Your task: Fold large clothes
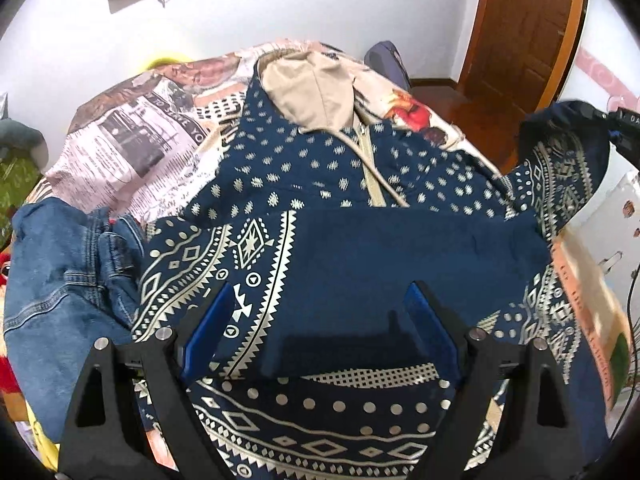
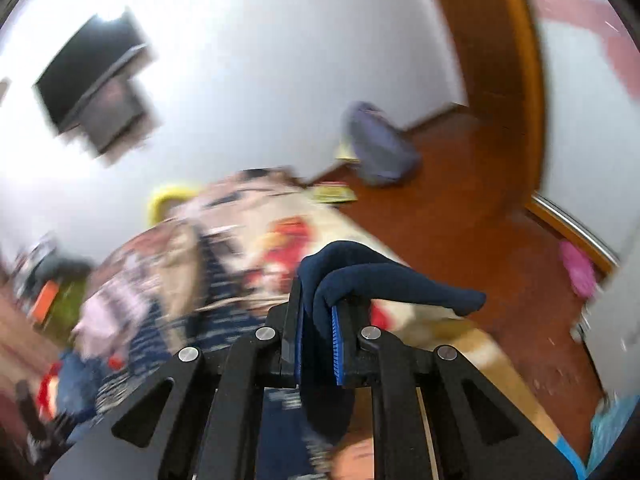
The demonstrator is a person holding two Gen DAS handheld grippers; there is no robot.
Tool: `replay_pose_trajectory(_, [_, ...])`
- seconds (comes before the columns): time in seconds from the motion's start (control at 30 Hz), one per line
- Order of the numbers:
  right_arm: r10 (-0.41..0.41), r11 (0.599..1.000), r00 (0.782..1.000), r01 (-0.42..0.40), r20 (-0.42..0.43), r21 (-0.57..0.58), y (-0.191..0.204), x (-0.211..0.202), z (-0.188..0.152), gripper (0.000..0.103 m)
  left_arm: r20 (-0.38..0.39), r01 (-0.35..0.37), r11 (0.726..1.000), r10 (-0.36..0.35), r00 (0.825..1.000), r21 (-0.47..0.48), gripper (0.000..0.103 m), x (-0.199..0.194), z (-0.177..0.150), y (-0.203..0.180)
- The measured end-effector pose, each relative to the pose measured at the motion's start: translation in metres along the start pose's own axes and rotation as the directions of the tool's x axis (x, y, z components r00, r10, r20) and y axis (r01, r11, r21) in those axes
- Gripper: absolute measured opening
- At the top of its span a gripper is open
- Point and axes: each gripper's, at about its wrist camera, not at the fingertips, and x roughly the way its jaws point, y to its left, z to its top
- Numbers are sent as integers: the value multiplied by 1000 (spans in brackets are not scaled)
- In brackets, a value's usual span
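A navy hooded jacket (image 1: 320, 184) with white geometric print and a beige hood lining lies spread on the bed, its left sleeve folded across the chest as a plain navy band. My left gripper (image 1: 318, 300) hovers open just above that folded part, its blue pads wide apart and touching nothing. At the right edge of the left wrist view the jacket's other sleeve (image 1: 560, 164) hangs lifted in the air, held by my right gripper (image 1: 596, 114). The right wrist view shows that right gripper (image 2: 318, 320) shut on the navy sleeve cuff (image 2: 376, 276), which bunches over its fingertips.
A blue denim garment (image 1: 68, 276) lies crumpled at the left of the bed. The bedspread (image 1: 132, 152) has a newspaper-style print. Beyond the bed are a wooden floor (image 2: 460, 216), a brown door (image 1: 532, 20), a purple bag (image 2: 380, 144) and a wall-mounted screen (image 2: 92, 76).
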Motion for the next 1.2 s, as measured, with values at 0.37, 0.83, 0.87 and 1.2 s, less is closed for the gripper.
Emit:
replay_pose_trajectory(0.37, [100, 970, 925, -172, -367, -171, 96, 64, -80, 14, 23, 1, 1000, -1, 1000, -1, 88, -34, -9, 7])
replay_pose_trajectory(0.83, [103, 990, 809, -137, -579, -15, 76, 62, -113, 28, -8, 10, 999, -9, 1000, 32, 87, -36, -30, 3])
replay_pose_trajectory(0.87, [103, 991, 824, -131, -558, -11, 73, 57, -106, 32, -6, 12, 1000, -12, 1000, 29, 87, -36, -29, 2])
replay_pose_trajectory(1.2, [5, 995, 908, 36, -419, 88, 17, 80, -61, 41, 21, 48, 998, -48, 999, -35, 87, -21, -6, 10])
